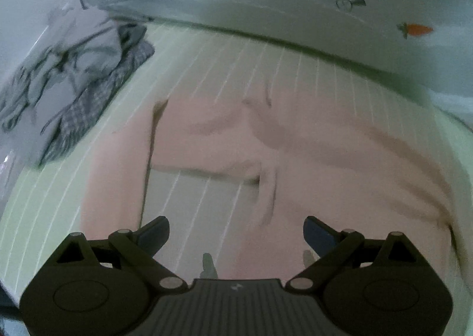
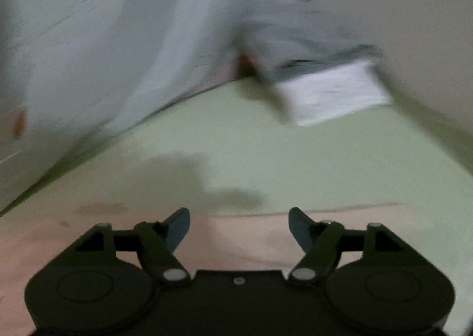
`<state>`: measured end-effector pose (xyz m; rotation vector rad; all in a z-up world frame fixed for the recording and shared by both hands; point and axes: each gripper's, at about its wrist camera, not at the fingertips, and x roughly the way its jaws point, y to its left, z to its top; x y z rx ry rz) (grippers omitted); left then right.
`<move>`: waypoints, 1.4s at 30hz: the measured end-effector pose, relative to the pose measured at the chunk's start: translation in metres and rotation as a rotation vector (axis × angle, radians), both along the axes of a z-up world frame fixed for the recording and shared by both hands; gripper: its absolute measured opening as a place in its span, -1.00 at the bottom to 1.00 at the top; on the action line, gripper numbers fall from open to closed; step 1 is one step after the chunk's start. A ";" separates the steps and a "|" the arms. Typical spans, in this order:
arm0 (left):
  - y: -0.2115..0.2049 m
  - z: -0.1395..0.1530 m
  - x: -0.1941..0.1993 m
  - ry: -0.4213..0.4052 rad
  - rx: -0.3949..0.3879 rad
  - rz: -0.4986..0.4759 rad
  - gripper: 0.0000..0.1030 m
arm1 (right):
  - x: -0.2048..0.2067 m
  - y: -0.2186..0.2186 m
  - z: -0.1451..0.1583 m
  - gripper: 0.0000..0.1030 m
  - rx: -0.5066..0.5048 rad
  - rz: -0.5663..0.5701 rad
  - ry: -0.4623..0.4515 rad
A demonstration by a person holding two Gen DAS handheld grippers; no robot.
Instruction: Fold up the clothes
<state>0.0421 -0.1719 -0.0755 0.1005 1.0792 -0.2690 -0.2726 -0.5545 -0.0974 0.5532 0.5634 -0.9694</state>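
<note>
Both tools are spread and hold nothing: the left tool (image 1: 236,235) hangs above the pink garment (image 1: 310,158), the right tool (image 2: 239,228) at its edge. The garment lies on the green striped sheet (image 1: 207,64) (soft, limp, light); pinch a corner or hem. Beyond: a crumpled grey pile (image 1: 74,84), a white folded stack (image 2: 334,93).
</note>
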 end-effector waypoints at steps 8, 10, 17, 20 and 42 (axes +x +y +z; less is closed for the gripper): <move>-0.030 -0.023 0.062 0.062 -0.012 0.002 0.88 | 0.153 -0.024 -0.009 0.46 0.072 0.280 -0.022; -0.032 -0.033 0.070 0.078 0.001 -0.001 0.88 | 0.184 -0.029 -0.013 0.46 0.099 0.337 0.001; -0.027 -0.064 0.074 0.164 0.024 0.033 0.88 | 0.229 -0.011 -0.046 0.11 0.132 0.524 0.211; -0.025 -0.073 0.070 0.190 0.036 0.034 0.88 | 0.222 0.002 -0.047 0.12 0.122 0.584 0.213; -0.042 -0.083 0.061 0.188 0.100 0.035 1.00 | 0.190 0.001 0.007 -0.47 -0.190 0.571 0.062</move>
